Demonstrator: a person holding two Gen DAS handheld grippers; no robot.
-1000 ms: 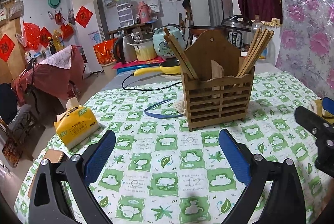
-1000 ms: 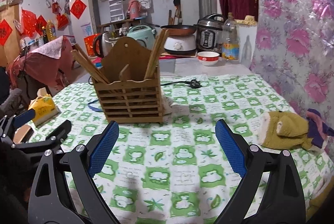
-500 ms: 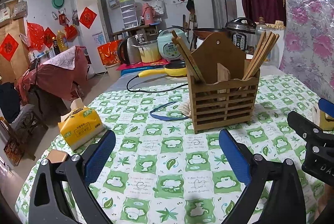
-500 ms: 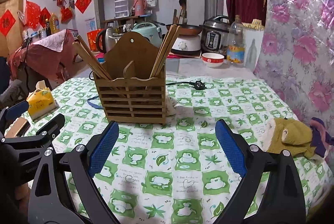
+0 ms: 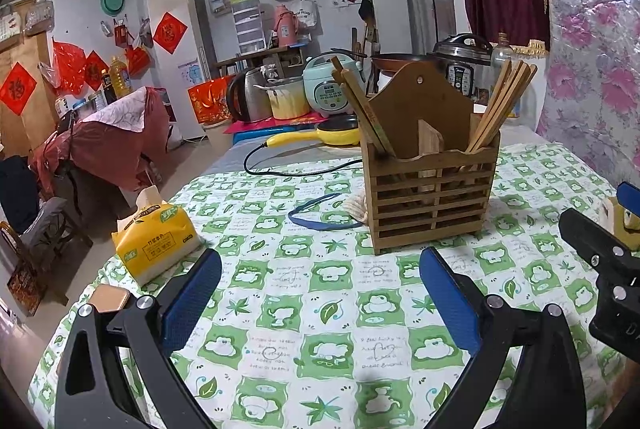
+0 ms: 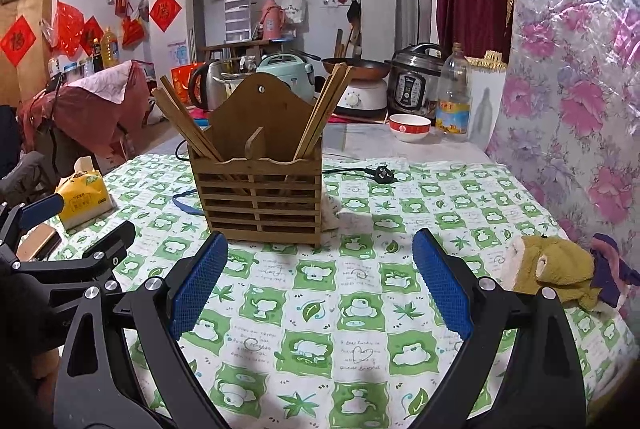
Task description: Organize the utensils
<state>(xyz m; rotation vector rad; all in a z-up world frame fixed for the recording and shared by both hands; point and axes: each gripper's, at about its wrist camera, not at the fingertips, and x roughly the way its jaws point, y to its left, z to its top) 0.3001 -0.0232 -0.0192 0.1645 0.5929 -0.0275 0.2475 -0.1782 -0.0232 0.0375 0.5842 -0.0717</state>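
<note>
While the slatted wooden utensil holder [image 6: 256, 185] at 12 o'clock holds chopsticks [image 6: 324, 111] in both compartments, I see both jaws wide, empty.

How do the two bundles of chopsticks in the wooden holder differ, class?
The left chopsticks stand in the holder's left compartment and lean left; the right chopsticks stand in the right compartment and lean right. The left bundle tilts more steeply outward than the right. Both are plain brown wood.

Bright indoor light, sharp, fisheye-warped edges
</note>
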